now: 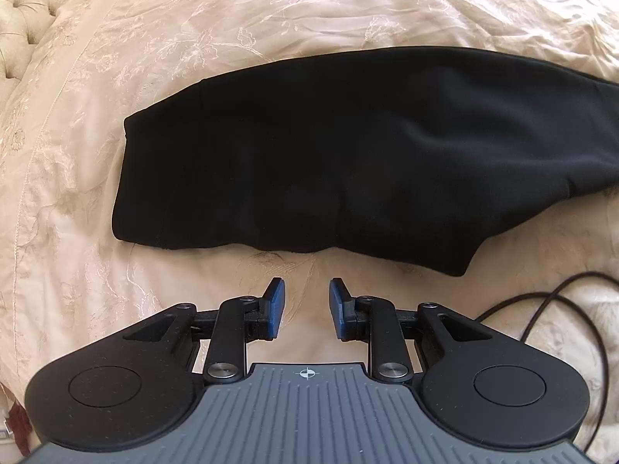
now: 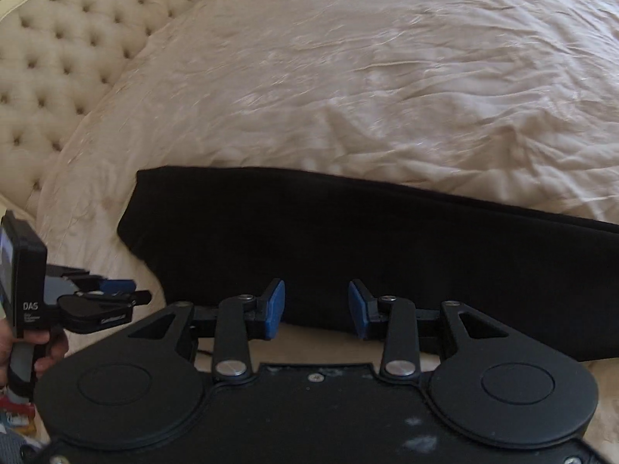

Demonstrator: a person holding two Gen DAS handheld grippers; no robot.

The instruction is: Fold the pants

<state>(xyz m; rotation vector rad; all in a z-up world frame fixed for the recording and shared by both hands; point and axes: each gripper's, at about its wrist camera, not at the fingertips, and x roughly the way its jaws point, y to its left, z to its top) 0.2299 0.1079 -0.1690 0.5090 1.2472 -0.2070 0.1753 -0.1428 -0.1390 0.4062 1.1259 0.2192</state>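
Observation:
Black pants (image 1: 348, 154) lie folded into a long flat band across a cream bedspread (image 1: 309, 7). In the left wrist view my left gripper (image 1: 306, 290) hovers over bare bedspread just short of the band's near edge. It is open, with nothing between its blue pads. In the right wrist view the pants (image 2: 348, 239) stretch from the centre left to the right edge. My right gripper (image 2: 316, 297) is open above their near edge and holds nothing. The left gripper (image 2: 133, 290) also shows at the far left of that view, held by a person's hand (image 2: 35, 348).
A tufted cream headboard (image 2: 58, 58) runs along the left side of the bed. A black cable (image 1: 561, 297) loops over the bedspread at the lower right of the left wrist view. Wrinkled bedspread (image 2: 387, 77) spreads beyond the pants.

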